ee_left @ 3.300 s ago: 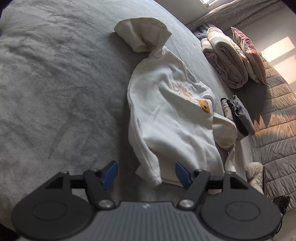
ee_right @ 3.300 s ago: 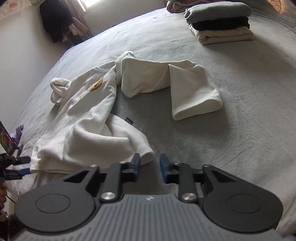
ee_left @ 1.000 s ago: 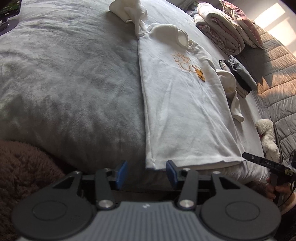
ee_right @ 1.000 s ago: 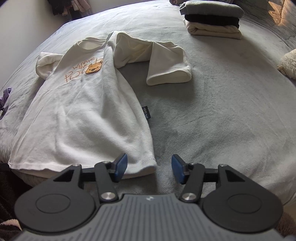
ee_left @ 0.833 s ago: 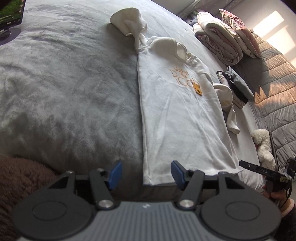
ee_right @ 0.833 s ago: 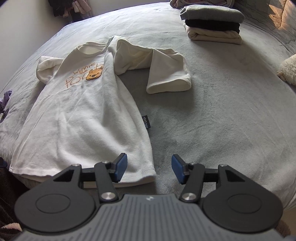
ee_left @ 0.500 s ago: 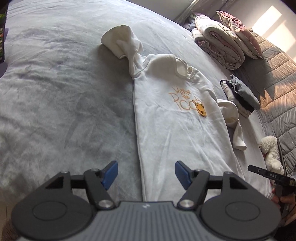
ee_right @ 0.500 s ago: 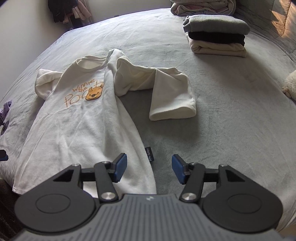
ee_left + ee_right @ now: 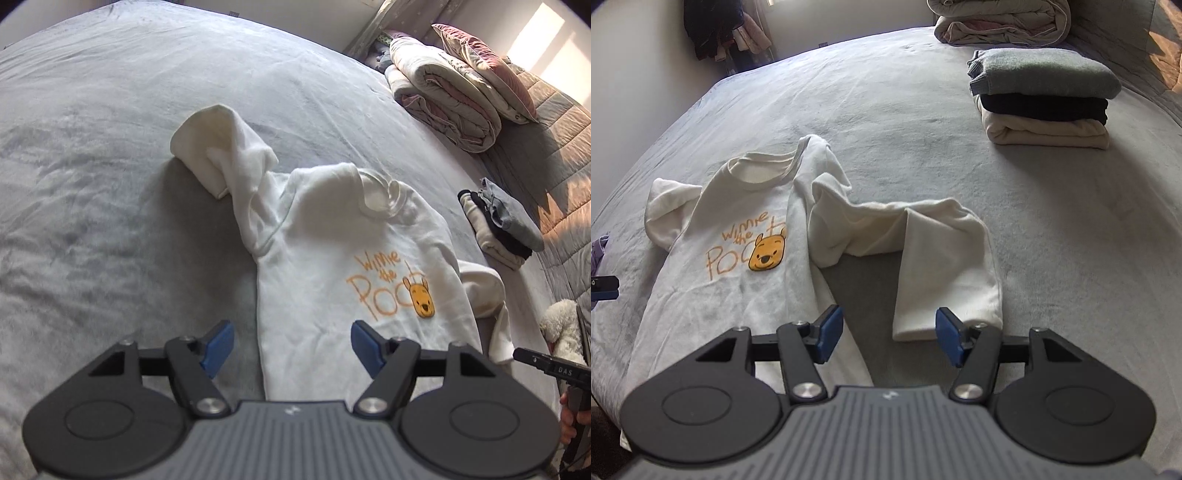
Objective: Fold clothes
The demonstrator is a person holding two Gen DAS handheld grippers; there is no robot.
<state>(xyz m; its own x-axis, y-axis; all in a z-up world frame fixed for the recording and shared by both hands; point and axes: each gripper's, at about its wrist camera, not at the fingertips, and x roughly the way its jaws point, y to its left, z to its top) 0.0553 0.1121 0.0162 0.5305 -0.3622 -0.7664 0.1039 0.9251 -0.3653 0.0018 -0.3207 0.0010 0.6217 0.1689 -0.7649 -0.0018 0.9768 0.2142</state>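
Over shirt [image 9: 325, 266]: both grippers agape, empty.

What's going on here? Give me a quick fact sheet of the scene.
Surface: grey blanket on a bed
Garment being folded: white sweatshirt, front up, bear print showing
Sleeves: both bunched, not yet folded in
Left gripper: open, empty, over the sweatshirt's body; jaws have just been opening
Right gripper: open, empty, near one sleeve's cuff
Finished pile: three folded garments
Also: rolled duvet
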